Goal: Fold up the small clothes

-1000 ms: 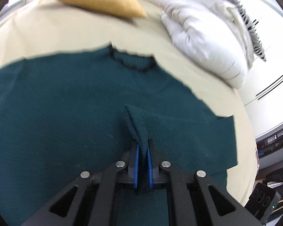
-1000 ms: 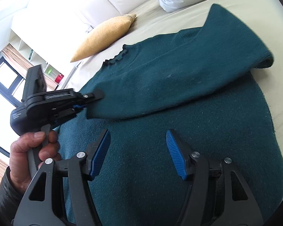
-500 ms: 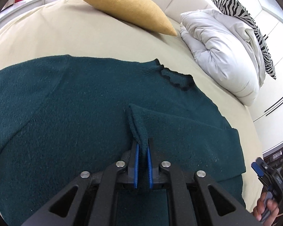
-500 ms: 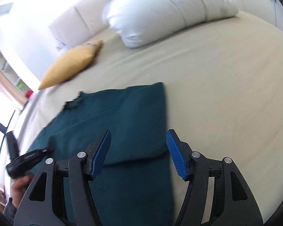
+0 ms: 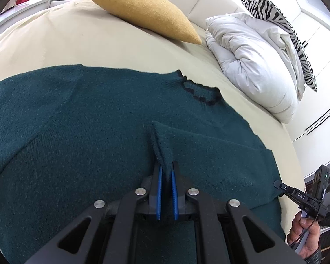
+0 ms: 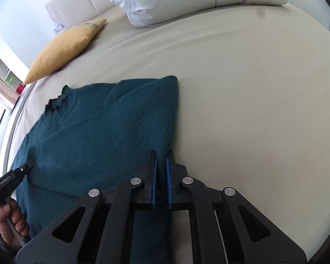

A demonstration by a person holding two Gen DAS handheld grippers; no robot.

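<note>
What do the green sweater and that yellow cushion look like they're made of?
The sweater looks like a soft, fuzzy knit, perhaps wool: matte, with fine ribbing and a scalloped dark collar. The cushion seems a coarse woven or knitted fabric with a grainy, dull surface. Exact fibres can't be told.

A dark teal knit sweater (image 5: 81, 132) lies flat on the beige bed (image 5: 99, 44), front up, its scalloped black-trimmed neckline (image 5: 200, 92) toward the yellow cushion (image 5: 143, 11). One sleeve (image 5: 209, 149) is folded across the body, its cuff raised off the fabric. The folded side edge (image 6: 171, 114) on the side away from the cushion runs straight along bare sheet.
</note>
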